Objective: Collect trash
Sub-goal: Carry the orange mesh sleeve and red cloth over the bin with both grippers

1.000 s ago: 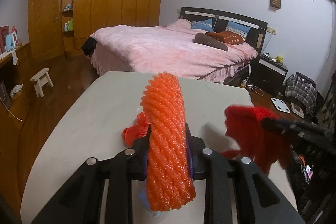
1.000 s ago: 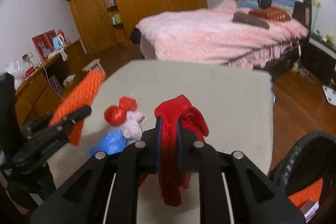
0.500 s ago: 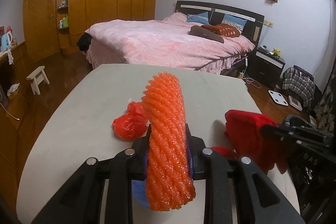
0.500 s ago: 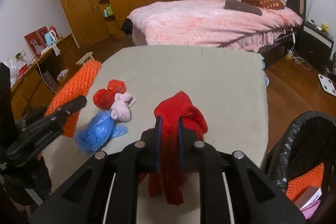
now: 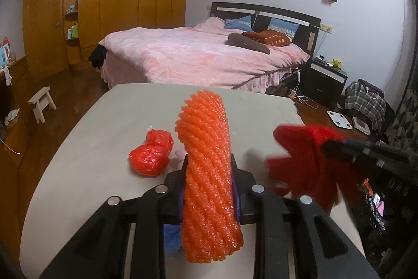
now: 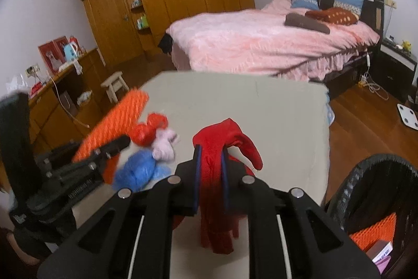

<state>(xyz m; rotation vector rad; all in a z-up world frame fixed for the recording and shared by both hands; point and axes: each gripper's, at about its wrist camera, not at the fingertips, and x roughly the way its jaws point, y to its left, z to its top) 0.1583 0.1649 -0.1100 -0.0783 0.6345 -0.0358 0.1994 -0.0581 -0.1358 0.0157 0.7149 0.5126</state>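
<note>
both grippers loaded, little has changed but the view

the left gripper (image 5: 209, 174) is clamped on an orange foam net (image 5: 209, 169), which stands up between its jaws and hangs out below them. the right gripper (image 6: 210, 164) is clamped on a limp piece of red plastic (image 6: 216, 148) that droops down past its jaws; over the last half second those jaws have eased apart a touch, yet the red plastic is still pinched between them and has not slipped.

compared with a second ago neither load has left its gripper. what differs is the framing: in the left wrist view more of the table (image 5: 109, 122) shows ahead of the gripper, and the crumpled red bag (image 5: 151, 156), half hidden behind the foam net before, now lies plainly ahead and to the left of it. in the right wrist view the black bin (image 6: 365, 190), absent from the oldest picture, sits low to the right of the gripper, off the table edge, with another orange net already inside.

still on the table, ahead and left of the right gripper, lie the red bag, a pink scrap (image 6: 164, 145) touching it, and a blue crumpled bag (image 6: 135, 169) just beside that.

my reading: both pickups are done and the carry to the bin is the step in hand. the small loosening on the right is worth watching, since thin plastic could slide free before it is over the bin. three pieces remain afterwards.
</note>
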